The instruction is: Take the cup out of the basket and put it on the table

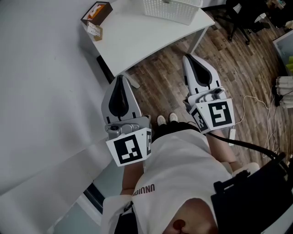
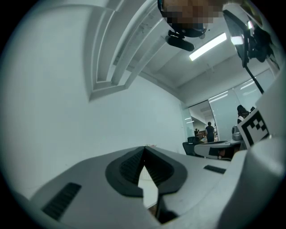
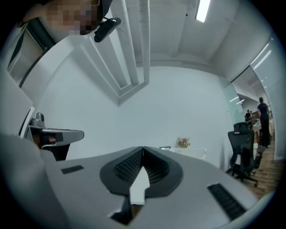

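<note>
A white mesh basket (image 1: 171, 9) stands on the white table (image 1: 137, 36) at the top of the head view; no cup shows in it from here. My left gripper (image 1: 120, 77) is held at waist height short of the table's near edge, jaws shut with nothing between them. My right gripper (image 1: 187, 57) is beside it, nearer the table's leg, also shut and holding nothing. The left gripper (image 2: 144, 147) faces a bare wall in its own view. Over the right gripper (image 3: 143, 147), its view catches the basket (image 3: 192, 153) far off.
A brown open box (image 1: 96, 13) with something orange in it and a small carton (image 1: 94, 31) sit at the table's left corner. A white wall runs along the left. Black office chairs (image 1: 238, 18) stand at the back right, and cables (image 1: 256, 105) lie on the wooden floor.
</note>
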Demonstrator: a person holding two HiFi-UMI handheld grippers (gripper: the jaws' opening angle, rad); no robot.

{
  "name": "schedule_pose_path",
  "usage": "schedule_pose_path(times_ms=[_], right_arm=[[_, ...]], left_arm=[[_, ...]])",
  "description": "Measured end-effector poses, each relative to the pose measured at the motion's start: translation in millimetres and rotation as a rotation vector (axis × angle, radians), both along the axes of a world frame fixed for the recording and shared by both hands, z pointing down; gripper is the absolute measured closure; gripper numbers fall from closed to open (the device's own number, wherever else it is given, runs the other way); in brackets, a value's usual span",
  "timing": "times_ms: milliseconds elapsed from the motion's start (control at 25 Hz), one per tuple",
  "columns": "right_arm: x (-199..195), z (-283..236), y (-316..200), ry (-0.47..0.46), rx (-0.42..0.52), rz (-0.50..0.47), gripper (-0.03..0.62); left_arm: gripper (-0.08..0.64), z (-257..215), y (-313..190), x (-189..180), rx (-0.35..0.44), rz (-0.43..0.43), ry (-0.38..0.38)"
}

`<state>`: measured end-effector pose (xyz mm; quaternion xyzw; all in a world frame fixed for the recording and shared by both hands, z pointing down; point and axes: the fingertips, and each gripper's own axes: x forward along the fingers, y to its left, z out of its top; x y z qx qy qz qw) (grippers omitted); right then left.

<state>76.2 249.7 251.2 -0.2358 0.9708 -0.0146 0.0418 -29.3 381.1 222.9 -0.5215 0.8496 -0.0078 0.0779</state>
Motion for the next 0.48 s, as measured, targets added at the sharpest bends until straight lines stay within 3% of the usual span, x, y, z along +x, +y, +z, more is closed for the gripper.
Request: schedule_pose_path(times_ms=[480], right_arm=[[-3,16,2,0.028,-0.032,0.104,0.572]], left_arm=[[0.548,17,10,-20,-0.004,0.011,0.047]])
